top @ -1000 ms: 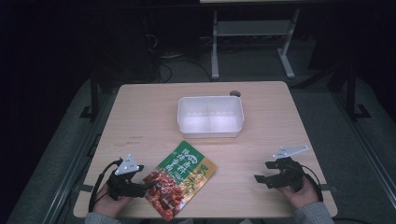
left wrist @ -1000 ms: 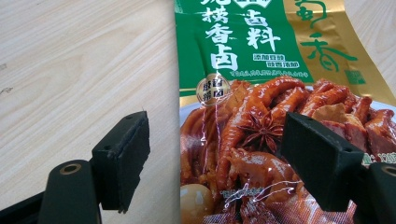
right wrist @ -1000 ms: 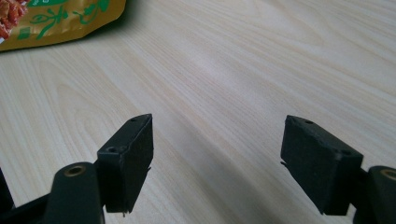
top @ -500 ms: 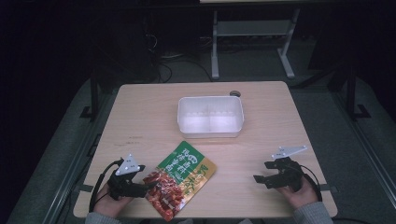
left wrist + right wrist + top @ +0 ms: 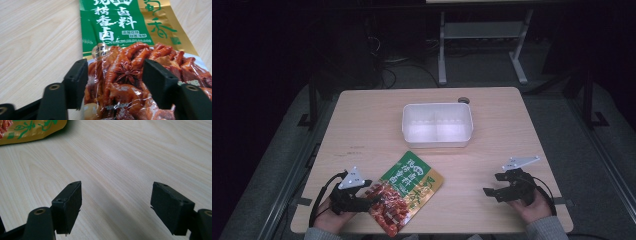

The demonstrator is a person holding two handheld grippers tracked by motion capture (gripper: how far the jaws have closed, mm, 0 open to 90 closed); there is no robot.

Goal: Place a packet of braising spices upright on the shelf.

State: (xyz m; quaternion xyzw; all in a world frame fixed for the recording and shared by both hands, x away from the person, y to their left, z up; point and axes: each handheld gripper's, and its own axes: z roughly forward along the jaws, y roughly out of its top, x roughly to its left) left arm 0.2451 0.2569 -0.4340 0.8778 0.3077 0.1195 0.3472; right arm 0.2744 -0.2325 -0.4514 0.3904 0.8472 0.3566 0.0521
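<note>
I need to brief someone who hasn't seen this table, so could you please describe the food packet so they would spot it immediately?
On the pale wooden table, look at the near edge, in front of the white plastic tub. The food packet lies flat there beside the left tool. It is the only colourful item: green and gold with white lettering above a picture of reddish-brown braised meat.

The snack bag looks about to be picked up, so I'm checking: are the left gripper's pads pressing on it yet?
Cannot tell. In the left gripper view the left gripper straddles the snack bag; its jaws have just been closing, contact unclear.
</note>
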